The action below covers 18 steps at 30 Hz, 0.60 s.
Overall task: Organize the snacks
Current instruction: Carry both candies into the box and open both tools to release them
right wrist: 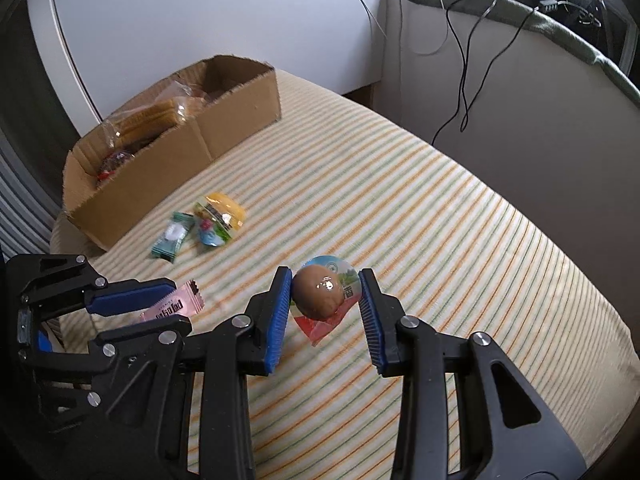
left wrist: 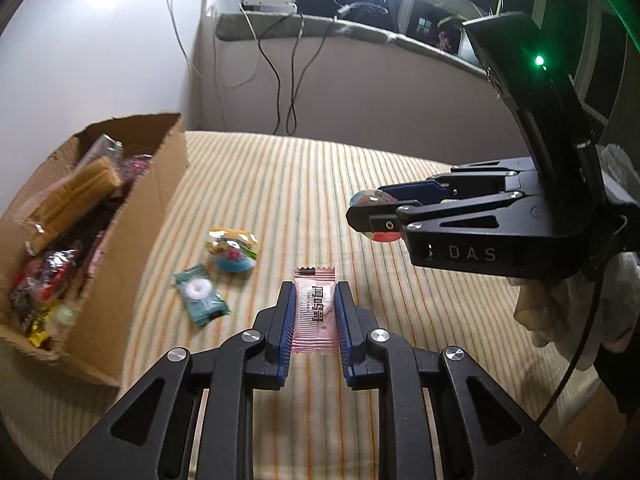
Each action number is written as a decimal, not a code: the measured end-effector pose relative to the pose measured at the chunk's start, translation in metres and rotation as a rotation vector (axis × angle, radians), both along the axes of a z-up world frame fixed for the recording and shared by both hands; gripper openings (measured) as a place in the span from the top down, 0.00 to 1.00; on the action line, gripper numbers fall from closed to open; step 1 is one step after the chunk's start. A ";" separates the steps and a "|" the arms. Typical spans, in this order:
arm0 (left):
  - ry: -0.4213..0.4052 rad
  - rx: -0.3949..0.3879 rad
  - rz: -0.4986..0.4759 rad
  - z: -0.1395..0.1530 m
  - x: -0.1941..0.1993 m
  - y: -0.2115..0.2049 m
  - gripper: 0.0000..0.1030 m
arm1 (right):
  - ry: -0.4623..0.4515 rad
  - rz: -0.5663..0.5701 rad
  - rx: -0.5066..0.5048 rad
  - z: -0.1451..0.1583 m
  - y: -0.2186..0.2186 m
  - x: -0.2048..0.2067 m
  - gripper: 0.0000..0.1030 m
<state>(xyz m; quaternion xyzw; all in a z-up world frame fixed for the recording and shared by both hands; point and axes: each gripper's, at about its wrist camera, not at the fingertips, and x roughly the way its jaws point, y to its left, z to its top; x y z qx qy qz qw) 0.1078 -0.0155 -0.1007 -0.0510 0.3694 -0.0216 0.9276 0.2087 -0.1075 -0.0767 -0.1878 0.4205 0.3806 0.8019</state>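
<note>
Striped bedding (right wrist: 400,200) carries 2 loose sweets beside the cardboard box (right wrist: 240,112), while the left gripper (left wrist: 312,320) clenches a pink sachet (left wrist: 314,312) and the right gripper (right wrist: 326,308) pinches a packaged egg (right wrist: 318,294), both seemingly box-bound.

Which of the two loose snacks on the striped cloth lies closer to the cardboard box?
The teal mint candy. It lies on the cardboard box's side of the yellow-and-blue jelly cup.
</note>
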 end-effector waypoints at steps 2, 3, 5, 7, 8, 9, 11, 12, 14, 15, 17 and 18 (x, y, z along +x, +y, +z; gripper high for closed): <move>-0.017 -0.003 0.008 0.007 -0.006 0.006 0.83 | -0.010 0.007 0.005 0.006 0.004 -0.004 0.66; -0.023 -0.003 0.011 0.009 -0.008 0.008 0.83 | -0.015 0.011 0.008 0.010 0.007 -0.006 0.66; -0.039 -0.009 0.021 0.013 -0.011 0.016 0.83 | -0.024 0.019 0.011 0.016 0.014 -0.010 0.66; -0.052 -0.012 0.032 0.017 -0.016 0.023 0.83 | -0.033 0.026 0.015 0.022 0.022 -0.013 0.66; -0.057 -0.015 0.038 0.020 -0.017 0.027 0.83 | -0.037 0.029 0.016 0.024 0.026 -0.014 0.66; -0.062 -0.017 0.042 0.022 -0.019 0.030 0.83 | -0.040 0.032 0.017 0.027 0.031 -0.014 0.66; -0.076 -0.017 0.058 0.027 -0.023 0.041 0.83 | -0.048 0.038 0.022 0.031 0.040 -0.014 0.66; -0.082 -0.016 0.065 0.029 -0.025 0.046 0.83 | -0.052 0.041 0.024 0.034 0.044 -0.014 0.66; -0.094 -0.019 0.082 0.035 -0.027 0.058 0.83 | -0.061 0.045 0.030 0.040 0.055 -0.011 0.66; -0.098 -0.019 0.089 0.037 -0.028 0.062 0.83 | -0.063 0.048 0.034 0.042 0.061 -0.010 0.66; -0.106 -0.020 0.106 0.039 -0.030 0.074 0.83 | -0.068 0.054 0.043 0.048 0.072 -0.007 0.66; -0.109 -0.019 0.115 0.040 -0.032 0.078 0.83 | -0.072 0.059 0.047 0.051 0.079 -0.005 0.66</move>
